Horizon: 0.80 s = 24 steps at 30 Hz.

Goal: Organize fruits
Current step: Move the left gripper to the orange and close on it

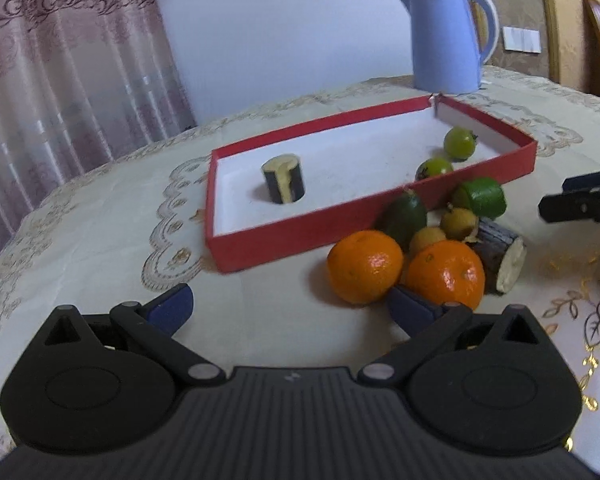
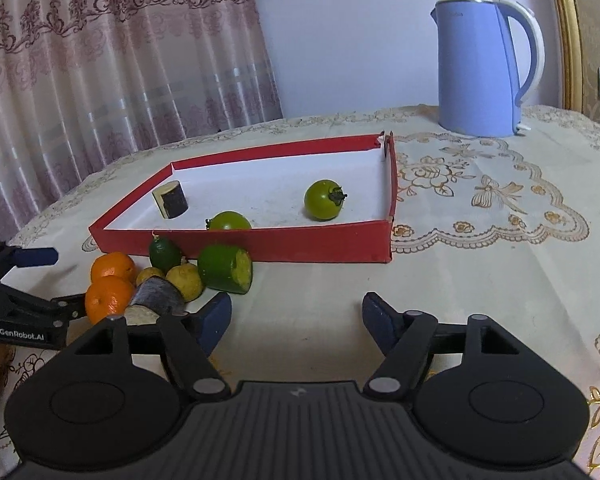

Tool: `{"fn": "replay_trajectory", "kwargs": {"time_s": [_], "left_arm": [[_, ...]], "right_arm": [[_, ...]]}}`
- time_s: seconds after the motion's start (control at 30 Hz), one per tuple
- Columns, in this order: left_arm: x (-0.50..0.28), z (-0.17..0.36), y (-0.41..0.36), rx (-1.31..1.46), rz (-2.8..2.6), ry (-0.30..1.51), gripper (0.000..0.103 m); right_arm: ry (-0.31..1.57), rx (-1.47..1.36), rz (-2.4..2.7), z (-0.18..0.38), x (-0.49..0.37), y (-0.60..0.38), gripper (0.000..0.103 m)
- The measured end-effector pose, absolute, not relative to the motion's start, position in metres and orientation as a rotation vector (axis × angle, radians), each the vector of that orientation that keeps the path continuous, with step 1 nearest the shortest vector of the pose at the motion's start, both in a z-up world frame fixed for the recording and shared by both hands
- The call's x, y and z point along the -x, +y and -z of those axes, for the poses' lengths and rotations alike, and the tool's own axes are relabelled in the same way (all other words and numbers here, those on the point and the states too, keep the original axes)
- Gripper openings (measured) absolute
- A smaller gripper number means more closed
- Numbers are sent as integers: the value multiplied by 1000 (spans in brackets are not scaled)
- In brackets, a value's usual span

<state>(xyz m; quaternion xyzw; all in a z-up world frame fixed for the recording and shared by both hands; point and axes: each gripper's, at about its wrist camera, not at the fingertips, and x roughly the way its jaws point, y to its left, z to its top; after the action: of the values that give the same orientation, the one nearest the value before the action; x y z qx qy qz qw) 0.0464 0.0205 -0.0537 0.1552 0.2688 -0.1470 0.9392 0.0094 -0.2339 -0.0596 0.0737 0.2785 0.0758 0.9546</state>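
A round table covered with a cream embroidered tablecloth point(image 2: 480, 264) holds a shallow red tray point(image 1: 284, 236) with a white floor. Inside the tray, toward its far left end, stands a short cut piece with dark skin and a pale top point(image 1: 284, 179); two green tomatoes lie near the right end, one close to the front wall point(image 2: 230, 221) and one farther in point(image 2: 323, 200). The right wrist view shows the second tomato's dark stem clearly; the left wrist view shows both partly behind the tray's front wall. Just outside that wall a heap of fruit rests on the cloth: two oranges point(image 1: 365, 266) point(image 1: 446, 273), a small dark green fruit point(image 1: 405, 215), two small yellowish round fruits point(image 1: 459, 222) point(image 1: 426, 238), a green cut piece point(image 2: 225, 268) whose pale face shows only from the right wrist, and a dark-skinned cut log point(image 1: 500, 258) touching the second orange. The left gripper point(image 1: 290, 306) hovers low in front of the heap, its blue fingers spread wide with nothing between them; the right finger tip sits just beside the oranges. The right gripper point(image 2: 296, 322) is likewise wide open and empty, over bare cloth to the right of the heap. Each view catches the other gripper at its edge. A light blue kettle point(image 2: 482, 68) stands behind the tray, with a patterned curtain point(image 2: 100, 60) beyond.
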Motion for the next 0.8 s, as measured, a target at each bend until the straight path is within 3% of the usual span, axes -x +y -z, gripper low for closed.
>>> {"fn": "replay_trajectory", "kwargs": {"time_s": [0.2,0.5,0.6,0.7,0.8], "left_arm": [[-63,50,16,-316,369,556,103],[-71,47,11,-287,408,551,103],[-70,46,12,-268,450,556,87],[-67,46,12,-257,463,557,82],[-65,46,12,-242,487,562,68]], "right_arm": [[590,-151,-166,61,-13,-233,73],[609,-109,-175,62,-14,-224,82],[610,-115,-184,63,-14,-225,83],[609,-127,-189,63,-14,-226,84],[610,-127,-190,63,-14,-227,84]]}}
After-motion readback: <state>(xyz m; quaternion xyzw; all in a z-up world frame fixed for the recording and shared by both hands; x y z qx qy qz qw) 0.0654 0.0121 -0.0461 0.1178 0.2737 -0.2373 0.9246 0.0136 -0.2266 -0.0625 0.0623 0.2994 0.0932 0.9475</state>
